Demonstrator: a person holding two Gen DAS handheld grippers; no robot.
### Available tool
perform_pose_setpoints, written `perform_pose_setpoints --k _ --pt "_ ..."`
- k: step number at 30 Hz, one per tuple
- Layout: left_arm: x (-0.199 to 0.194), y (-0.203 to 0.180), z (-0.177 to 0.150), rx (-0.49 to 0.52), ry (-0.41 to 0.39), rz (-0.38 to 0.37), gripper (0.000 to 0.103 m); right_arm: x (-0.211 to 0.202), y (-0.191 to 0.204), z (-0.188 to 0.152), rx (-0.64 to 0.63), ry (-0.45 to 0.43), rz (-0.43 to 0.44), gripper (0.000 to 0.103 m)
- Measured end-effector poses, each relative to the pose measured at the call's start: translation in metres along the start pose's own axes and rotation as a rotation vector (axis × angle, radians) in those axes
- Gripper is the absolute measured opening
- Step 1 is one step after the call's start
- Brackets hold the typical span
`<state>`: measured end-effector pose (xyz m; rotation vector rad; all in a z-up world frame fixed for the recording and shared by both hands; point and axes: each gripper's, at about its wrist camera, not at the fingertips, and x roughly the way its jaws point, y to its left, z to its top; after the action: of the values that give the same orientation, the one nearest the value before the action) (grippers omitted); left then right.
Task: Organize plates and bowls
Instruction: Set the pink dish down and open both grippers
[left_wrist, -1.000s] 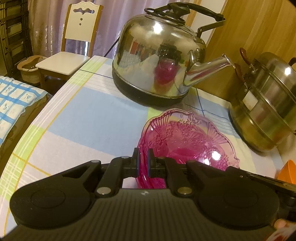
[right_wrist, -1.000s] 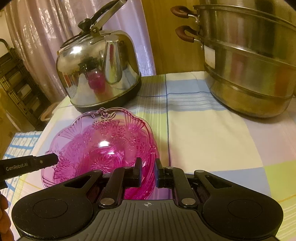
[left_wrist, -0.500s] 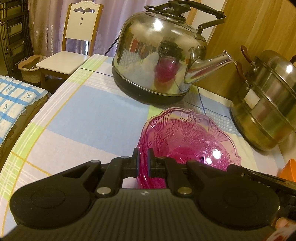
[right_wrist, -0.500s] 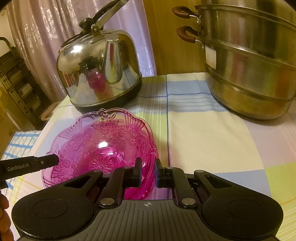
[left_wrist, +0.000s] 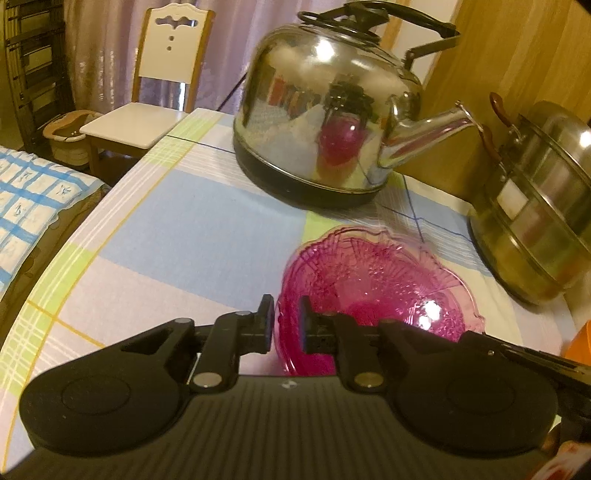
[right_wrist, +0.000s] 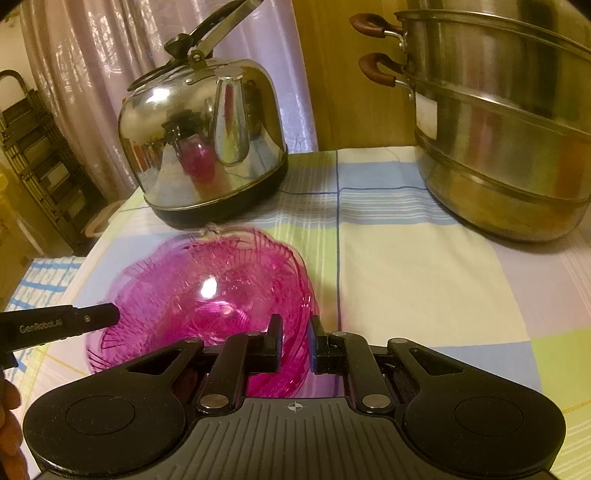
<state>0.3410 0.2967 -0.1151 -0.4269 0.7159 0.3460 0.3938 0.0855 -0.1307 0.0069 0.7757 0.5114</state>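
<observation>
A pink cut-glass bowl (left_wrist: 376, 291) sits on the checked tablecloth in front of the kettle; it also shows in the right wrist view (right_wrist: 207, 295), blurred with motion. My left gripper (left_wrist: 286, 321) has its jaws slightly parted around the bowl's near-left rim. My right gripper (right_wrist: 295, 343) has its jaws slightly parted around the bowl's near-right rim. The left gripper's finger shows at the left in the right wrist view (right_wrist: 62, 325).
A shiny steel kettle (left_wrist: 328, 107) stands behind the bowl. A stacked steel steamer pot (right_wrist: 502, 122) stands at the right by the wooden wall. A white chair (left_wrist: 147, 99) stands beyond the table's far left edge. An orange object (left_wrist: 580, 343) sits at the right edge.
Both grippers' jaws have parted from the bowl's rim. The bowl has dropped a little and now looks blurred with motion.
</observation>
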Motion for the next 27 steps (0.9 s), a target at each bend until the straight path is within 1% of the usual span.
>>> perform_pose_setpoints --k 1,2,3,5,15,20,26,27 --pt "-0.001 0.001 0.0 -0.005 -0.004 0.002 0.019 0.0 0.0 0.0 0.005 -0.004 0.005 0.026" --pt "-0.002 0.002 0.001 -0.006 -0.008 0.006 0.019 0.001 -0.002 0.0 0.014 -0.005 0.012 0.049" --pt "-0.003 0.002 0.001 -0.007 -0.014 0.009 0.02 0.0 -0.004 0.0 0.032 -0.011 0.024 0.065" --pt "-0.004 0.003 0.002 -0.012 -0.022 0.011 0.021 -0.002 -0.008 0.0 0.06 -0.025 0.034 0.067" --pt "-0.007 0.0 0.002 -0.01 -0.024 0.009 0.024 -0.008 -0.008 0.002 0.052 -0.039 0.019 0.067" --pt "-0.01 -0.003 0.002 -0.003 -0.027 0.01 0.027 -0.014 -0.008 0.002 0.05 -0.048 0.009 0.067" --pt "-0.022 -0.009 -0.002 0.023 -0.037 0.023 0.035 -0.026 -0.007 0.002 0.044 -0.06 0.011 0.067" --pt "-0.025 -0.01 -0.003 0.029 -0.039 0.026 0.039 -0.029 -0.008 0.002 0.045 -0.063 0.008 0.067"
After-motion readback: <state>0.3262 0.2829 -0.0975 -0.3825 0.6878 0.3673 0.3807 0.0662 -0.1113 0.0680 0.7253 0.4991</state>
